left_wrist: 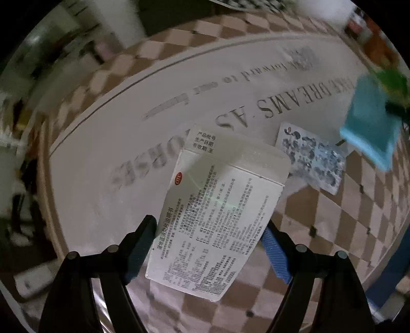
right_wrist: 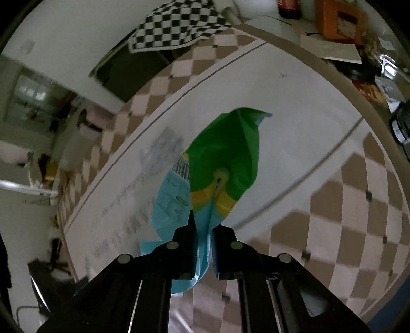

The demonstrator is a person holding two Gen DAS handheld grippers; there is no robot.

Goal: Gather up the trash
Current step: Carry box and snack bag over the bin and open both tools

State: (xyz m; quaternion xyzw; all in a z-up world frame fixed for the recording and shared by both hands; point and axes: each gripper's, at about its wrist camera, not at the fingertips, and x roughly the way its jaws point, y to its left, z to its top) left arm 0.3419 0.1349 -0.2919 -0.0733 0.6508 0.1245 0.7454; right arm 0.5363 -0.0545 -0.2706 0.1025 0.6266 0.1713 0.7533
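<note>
Left wrist view, left to right. Left gripper (left_wrist: pixel 210 238) at 6 o'clock, jaws set wide apart and clamped on a white medicine box (left_wrist: pixel 217 220) printed with Chinese text and a red OTC mark; the left finger (left_wrist: pixel 139 249) and the blue-padded right finger press its two long sides. The box's open end flap points toward 12 o'clock. Under it is a checkered tablecloth (left_wrist: pixel 333 212) with a white centre panel and grey lettering. At 2 o'clock from the box, a used blister pack (left_wrist: pixel 311 160) lies flat on the cloth, just beside the box flap. At 3 o'clock, a blue-green snack wrapper (left_wrist: pixel 371 128) hangs above the cloth, blurred.

Right wrist view. Right gripper (right_wrist: pixel 203 230) at 6 o'clock, jaws narrow, pinching the light-blue end of the snack wrapper (right_wrist: pixel 225 164); its green end reaches toward 12 o'clock over the white panel of the tablecloth (right_wrist: pixel 358 217). At 12 o'clock, a black-and-white checkered cloth (right_wrist: pixel 176 25) is draped beyond the table. At 2 o'clock, an orange box (right_wrist: pixel 338 20) sits among clutter.
</note>
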